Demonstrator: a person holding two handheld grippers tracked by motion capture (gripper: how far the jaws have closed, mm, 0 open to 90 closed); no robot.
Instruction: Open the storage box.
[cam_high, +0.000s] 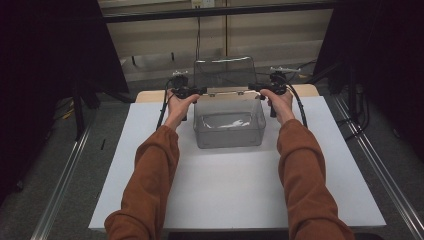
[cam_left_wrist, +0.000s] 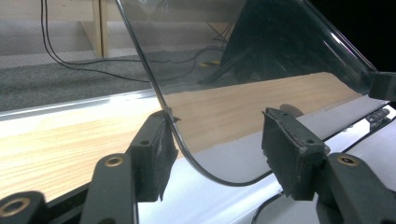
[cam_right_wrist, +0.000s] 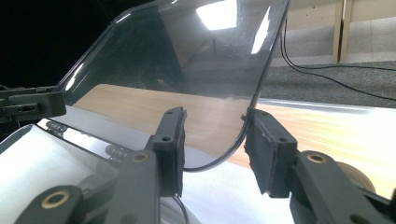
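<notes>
Clear plastic lid (cam_high: 224, 73) stands raised at the far edge of the storage box (cam_high: 229, 131), spanning crosswise between left gripper (cam_left_wrist: 215, 149) and right gripper (cam_right_wrist: 215, 144), whose released jaws straddle its lower corners without pressing.

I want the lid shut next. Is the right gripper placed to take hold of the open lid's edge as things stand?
Probably yes. The right gripper already has the clear lid corner between its open jaws, one pad at the edge, nothing blocking. The left gripper straddles the opposite corner.
</notes>
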